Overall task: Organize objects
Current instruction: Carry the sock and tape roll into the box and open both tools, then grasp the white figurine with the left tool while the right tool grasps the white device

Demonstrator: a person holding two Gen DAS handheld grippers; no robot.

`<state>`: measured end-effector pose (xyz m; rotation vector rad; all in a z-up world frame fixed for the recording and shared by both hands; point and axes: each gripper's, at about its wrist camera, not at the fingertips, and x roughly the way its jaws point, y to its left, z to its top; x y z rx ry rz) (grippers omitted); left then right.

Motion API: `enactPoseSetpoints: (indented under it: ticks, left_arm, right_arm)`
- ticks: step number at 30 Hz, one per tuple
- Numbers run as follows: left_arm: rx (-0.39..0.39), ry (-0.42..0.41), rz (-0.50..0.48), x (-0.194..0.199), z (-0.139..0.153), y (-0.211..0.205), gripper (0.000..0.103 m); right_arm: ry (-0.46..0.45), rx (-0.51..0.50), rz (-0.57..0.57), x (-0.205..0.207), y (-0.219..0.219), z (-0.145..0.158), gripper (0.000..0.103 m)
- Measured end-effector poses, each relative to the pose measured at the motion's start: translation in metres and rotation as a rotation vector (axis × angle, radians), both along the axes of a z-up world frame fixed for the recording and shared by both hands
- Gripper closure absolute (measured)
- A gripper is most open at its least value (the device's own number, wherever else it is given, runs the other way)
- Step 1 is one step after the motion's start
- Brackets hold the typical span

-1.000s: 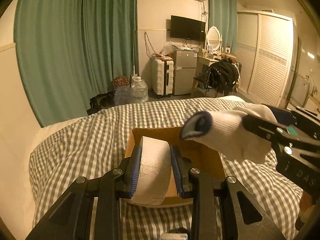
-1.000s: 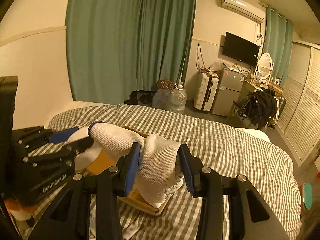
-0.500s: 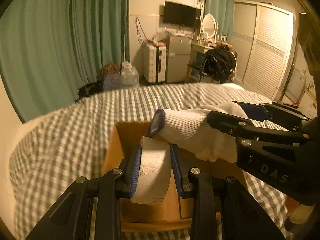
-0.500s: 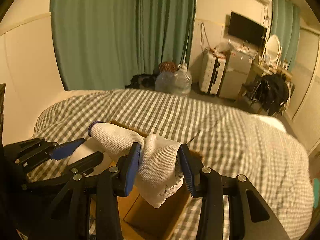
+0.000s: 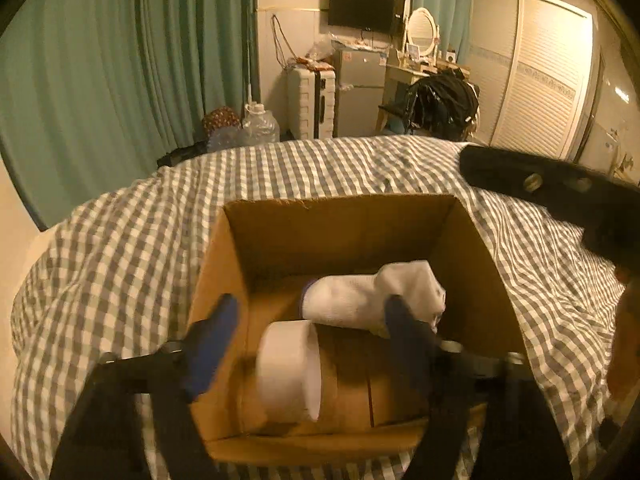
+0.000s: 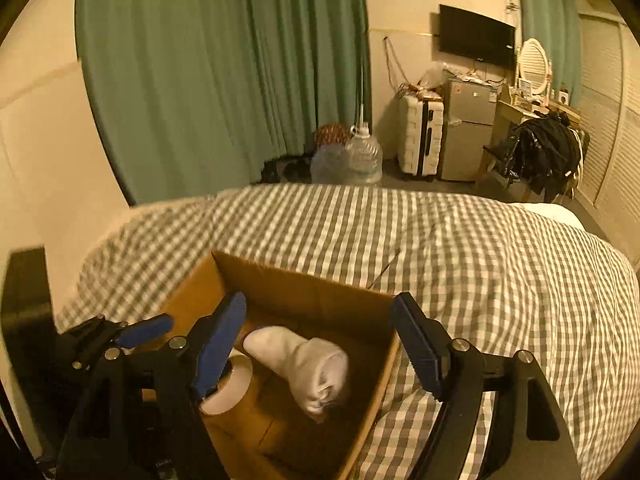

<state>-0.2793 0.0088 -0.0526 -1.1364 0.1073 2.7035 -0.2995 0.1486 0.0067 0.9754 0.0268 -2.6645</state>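
The left gripper [image 5: 308,332] has just been opening; its jaws are spread wide with nothing pinched. The tape roll [image 5: 289,369] lies loose in the box [image 5: 340,220] at 6 o'clock. The right gripper [image 6: 320,330] has just been opening too, jaws wide. The white sock [image 6: 302,362] lies in the box, beside the roll.

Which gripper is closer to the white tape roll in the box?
Left. The left gripper hangs open right over the tape roll; the right gripper is open above the sock, beside the roll.
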Motion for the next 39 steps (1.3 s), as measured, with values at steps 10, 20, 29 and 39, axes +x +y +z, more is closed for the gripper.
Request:
enactPoseSetpoints:
  ticks: [10,20,29,39]
  left_arm:
    - [-0.075,0.033,0.063,0.063,0.034,-0.028,0.009]
    - [-0.083,0.074,0.083,0.147,0.063,-0.052,0.004]
    - [-0.039,0.067,0.152,0.218,0.047,-0.058,0.003]
    - [-0.045,-0.003,0.194,0.254,-0.012,-0.041,0.003]
  right_arm:
    - [0.032,-0.018,-0.012,0.071,0.021,0.048,0.023]
    - [0.086,0.100,0.099,0.182,0.005,0.073,0.019]
    - [0.048,0.148,0.172,0.254,-0.013,0.039,0.019]
    - [0.005,0.179,0.079,0.279,-0.004,-0.016,0.019]
